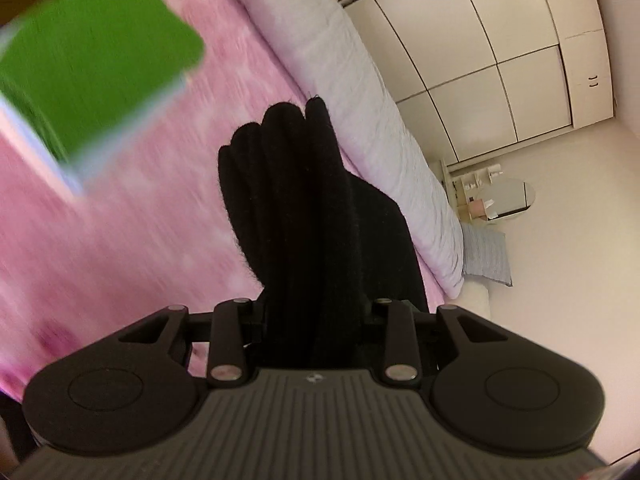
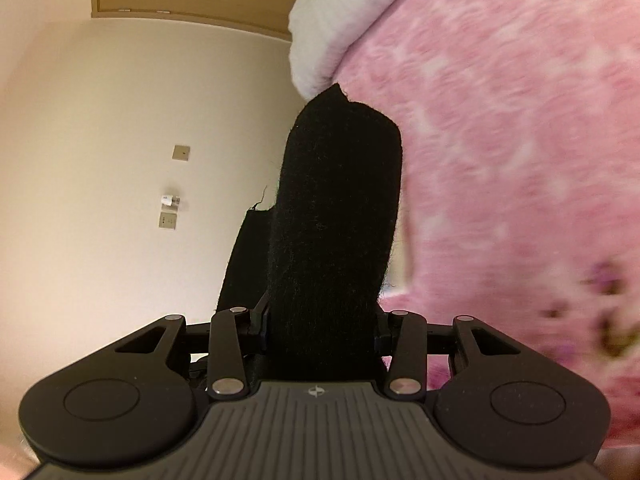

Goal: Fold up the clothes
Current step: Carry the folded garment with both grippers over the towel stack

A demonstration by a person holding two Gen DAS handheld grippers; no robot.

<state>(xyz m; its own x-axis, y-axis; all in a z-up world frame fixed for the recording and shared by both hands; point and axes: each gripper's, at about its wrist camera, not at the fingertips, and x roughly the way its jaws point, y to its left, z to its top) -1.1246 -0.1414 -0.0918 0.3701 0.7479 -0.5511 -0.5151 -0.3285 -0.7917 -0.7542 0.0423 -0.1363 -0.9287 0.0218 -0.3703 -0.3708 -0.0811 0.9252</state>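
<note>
Black knitted fabric fills the middle of both wrist views, bunched into folds. In the left wrist view, the left gripper [image 1: 316, 280] has its jaws clamped on the black garment [image 1: 296, 208], which stands up above a blurred pink bedspread [image 1: 120, 248]. A blurred green block [image 1: 92, 56] sits at upper left; a white duvet [image 1: 360, 112] edges the bed, with bare floor and white wardrobes [image 1: 480, 60] beyond on the right. In the right wrist view, the right gripper [image 2: 320, 280] is likewise closed on the garment [image 2: 336, 208], with an open cream wall [image 2: 120, 120] to its left and the bedspread [image 2: 520, 160] to its right.
</note>
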